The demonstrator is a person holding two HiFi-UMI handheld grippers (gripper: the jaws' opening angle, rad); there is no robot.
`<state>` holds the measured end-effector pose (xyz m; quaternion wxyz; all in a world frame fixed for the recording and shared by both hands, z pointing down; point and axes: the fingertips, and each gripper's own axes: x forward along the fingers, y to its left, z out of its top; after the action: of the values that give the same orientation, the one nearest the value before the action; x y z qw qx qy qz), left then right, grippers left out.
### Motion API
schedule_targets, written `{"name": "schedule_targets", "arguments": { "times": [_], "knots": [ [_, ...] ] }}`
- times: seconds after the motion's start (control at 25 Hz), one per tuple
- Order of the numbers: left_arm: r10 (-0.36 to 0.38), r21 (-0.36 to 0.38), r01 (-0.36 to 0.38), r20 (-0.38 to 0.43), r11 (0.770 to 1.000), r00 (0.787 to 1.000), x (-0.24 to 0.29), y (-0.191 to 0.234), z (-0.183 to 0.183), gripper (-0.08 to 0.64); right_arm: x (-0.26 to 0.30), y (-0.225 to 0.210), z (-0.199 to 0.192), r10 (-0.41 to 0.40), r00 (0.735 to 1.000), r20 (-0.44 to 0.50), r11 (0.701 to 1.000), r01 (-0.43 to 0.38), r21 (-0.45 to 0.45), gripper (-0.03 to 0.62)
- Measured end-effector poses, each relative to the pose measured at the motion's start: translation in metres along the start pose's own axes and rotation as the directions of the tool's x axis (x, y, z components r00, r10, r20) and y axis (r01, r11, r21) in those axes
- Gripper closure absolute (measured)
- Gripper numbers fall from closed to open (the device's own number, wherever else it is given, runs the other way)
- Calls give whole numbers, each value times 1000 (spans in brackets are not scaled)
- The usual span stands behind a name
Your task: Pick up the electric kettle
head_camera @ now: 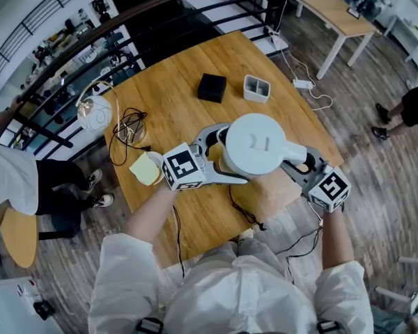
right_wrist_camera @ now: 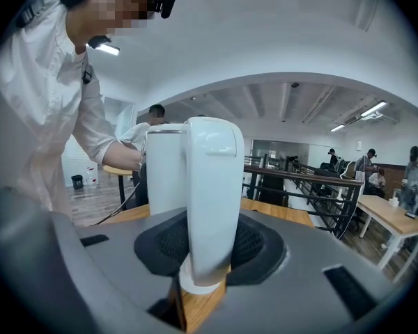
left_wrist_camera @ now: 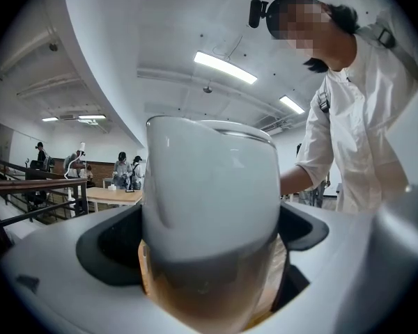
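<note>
The white electric kettle (head_camera: 256,143) hangs above the wooden table (head_camera: 168,110), held from both sides. My left gripper (head_camera: 221,157) is shut on the kettle's body; in the left gripper view the rounded white body (left_wrist_camera: 209,200) fills the gap between the dark pads (left_wrist_camera: 108,245). My right gripper (head_camera: 301,164) is shut on the kettle's handle (right_wrist_camera: 212,186), which stands upright between its dark pads (right_wrist_camera: 261,245). The kettle's lid faces up in the head view. Its underside is hidden.
On the table lie a black box (head_camera: 212,87), a white two-slot holder (head_camera: 256,88), a glass globe lamp (head_camera: 95,113), tangled cables (head_camera: 129,125) and a yellow cup (head_camera: 146,168). A black cord (head_camera: 244,211) trails below the kettle. A dark railing (head_camera: 125,26) runs behind the table.
</note>
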<state>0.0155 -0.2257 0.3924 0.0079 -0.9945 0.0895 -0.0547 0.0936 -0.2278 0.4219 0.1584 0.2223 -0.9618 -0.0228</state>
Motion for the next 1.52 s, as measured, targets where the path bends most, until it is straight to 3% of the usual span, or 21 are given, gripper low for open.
{"name": "schedule_targets", "arguments": {
  "times": [0.68,1.52],
  "knots": [
    [92,9,-92,-7,996,996,-1,-38,65,-25,-43,15,57,83,996,14,995,-82,-52,477],
    [125,17,-125,-15,992,992,-8,-38,71,-25,-38,16,66,118,993,27,991,-116,-72,479]
  ]
}}
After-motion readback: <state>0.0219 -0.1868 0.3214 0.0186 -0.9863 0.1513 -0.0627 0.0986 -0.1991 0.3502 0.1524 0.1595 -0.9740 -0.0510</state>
